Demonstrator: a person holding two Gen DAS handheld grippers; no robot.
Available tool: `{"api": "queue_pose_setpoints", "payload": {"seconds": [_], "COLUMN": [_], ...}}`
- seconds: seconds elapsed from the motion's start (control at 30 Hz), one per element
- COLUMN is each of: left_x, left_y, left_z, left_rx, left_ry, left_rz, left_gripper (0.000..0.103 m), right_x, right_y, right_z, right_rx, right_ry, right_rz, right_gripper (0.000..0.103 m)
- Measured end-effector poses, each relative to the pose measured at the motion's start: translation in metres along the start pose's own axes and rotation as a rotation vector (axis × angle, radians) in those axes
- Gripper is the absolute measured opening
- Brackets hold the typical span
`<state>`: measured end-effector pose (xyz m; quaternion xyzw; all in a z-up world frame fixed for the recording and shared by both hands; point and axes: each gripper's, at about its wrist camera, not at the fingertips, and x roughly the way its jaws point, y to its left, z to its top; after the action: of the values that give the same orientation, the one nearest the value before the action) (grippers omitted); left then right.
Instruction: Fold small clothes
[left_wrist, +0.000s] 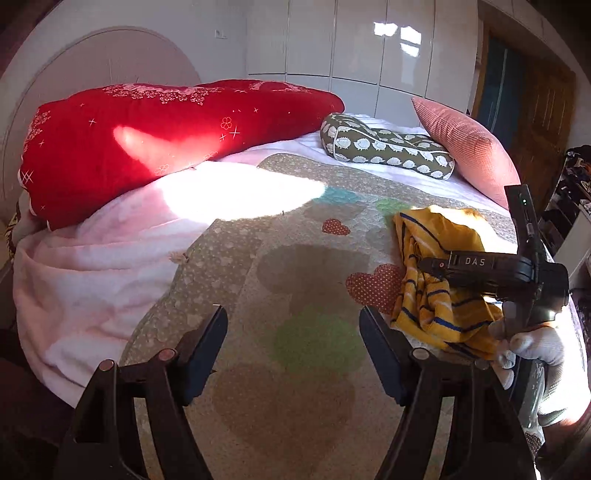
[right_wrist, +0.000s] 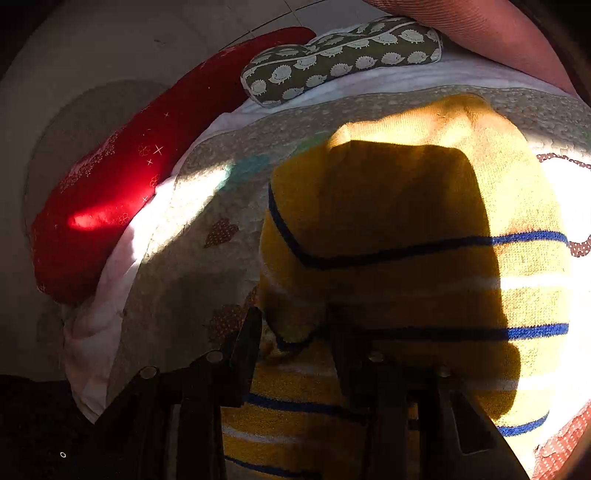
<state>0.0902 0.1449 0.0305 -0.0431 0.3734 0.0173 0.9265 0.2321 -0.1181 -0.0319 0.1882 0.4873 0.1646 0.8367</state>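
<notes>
On the quilted bed (left_wrist: 236, 258), a crumpled yellow knit top (right_wrist: 406, 221) (blue-striped) sits between the right tongs (right_wrist: 295, 332), grip unclear; left tongs (left_wrist: 293, 321) gape empty.

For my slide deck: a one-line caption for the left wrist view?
Open left gripper above heart-patterned quilt, yellow striped garment beside it.

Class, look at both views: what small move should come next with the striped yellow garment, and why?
Probably bring the left gripper across to the yellow garment. Its jaws stand open over bare quilt, holding nothing, while the right gripper already sits at the crumpled cloth, which still needs spreading flat.
</notes>
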Motion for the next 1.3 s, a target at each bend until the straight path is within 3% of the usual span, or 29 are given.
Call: {"api": "queue_pose_setpoints", "payload": {"seconds": [0.03,0.1,0.23,0.3,0.4,0.43,0.57,0.67,0.77,0.97,1.0,1.07,1.1,1.27,1.3], "left_x": [-0.002,-0.004,-0.006,-0.006,-0.008,-0.011,-0.028,-0.034,-0.036,-0.045,-0.047,-0.048,-0.047,-0.034,-0.031], "left_y": [0.004,0.008,0.010,0.011,0.009,0.008,0.006,0.007,0.009,0.015,0.017,0.023,0.027,0.039,0.040], "left_z": [0.000,-0.001,-0.005,-0.008,-0.012,-0.014,-0.018,-0.020,-0.020,-0.021,-0.021,-0.021,-0.021,-0.022,-0.023], "left_rx": [-0.012,-0.020,-0.039,-0.052,-0.052,-0.047,-0.007,-0.013,-0.037,-0.046,-0.048,-0.060,-0.069,-0.108,-0.111], "left_ry": [-0.005,-0.010,-0.018,-0.011,0.002,0.000,-0.040,-0.058,-0.051,-0.050,-0.054,-0.057,-0.054,-0.027,-0.015], "left_rz": [-0.006,-0.009,-0.003,-0.007,-0.013,-0.014,0.012,0.018,-0.001,-0.003,0.001,0.003,-0.002,-0.015,-0.016], "left_gripper": [0.075,0.075,0.075,0.075,0.075,0.075,0.078,0.081,0.081,0.081,0.081,0.081,0.081,0.081,0.081], "right_x": [-0.001,-0.007,-0.034,-0.032,-0.003,-0.005,-0.065,-0.105,-0.099,-0.036,-0.028,-0.023,-0.024,-0.024,-0.018], "right_y": [0.007,0.014,0.018,0.019,0.013,0.013,-0.002,-0.023,-0.027,-0.024,-0.026,-0.031,-0.031,0.003,0.013], "right_z": [-0.002,-0.003,-0.014,-0.028,-0.053,-0.059,-0.078,-0.090,-0.092,-0.082,-0.080,-0.078,-0.077,-0.065,-0.062], "right_rx": [-0.021,-0.016,0.005,0.019,0.041,0.033,0.087,0.113,0.132,0.240,0.286,0.361,0.381,0.353,0.340], "right_ry": [-0.009,0.011,-0.014,-0.005,0.119,0.109,-0.071,-0.177,-0.112,0.012,0.007,-0.048,-0.068,-0.107,-0.096], "right_rz": [0.050,0.185,0.328,0.332,0.254,0.267,0.409,0.301,0.276,0.244,0.231,0.266,0.290,0.446,0.423], "right_gripper": [0.052,0.052,0.052,0.052,0.050,0.048,0.049,0.050,0.050,0.050,0.048,0.017,0.011,0.004,0.004]}}
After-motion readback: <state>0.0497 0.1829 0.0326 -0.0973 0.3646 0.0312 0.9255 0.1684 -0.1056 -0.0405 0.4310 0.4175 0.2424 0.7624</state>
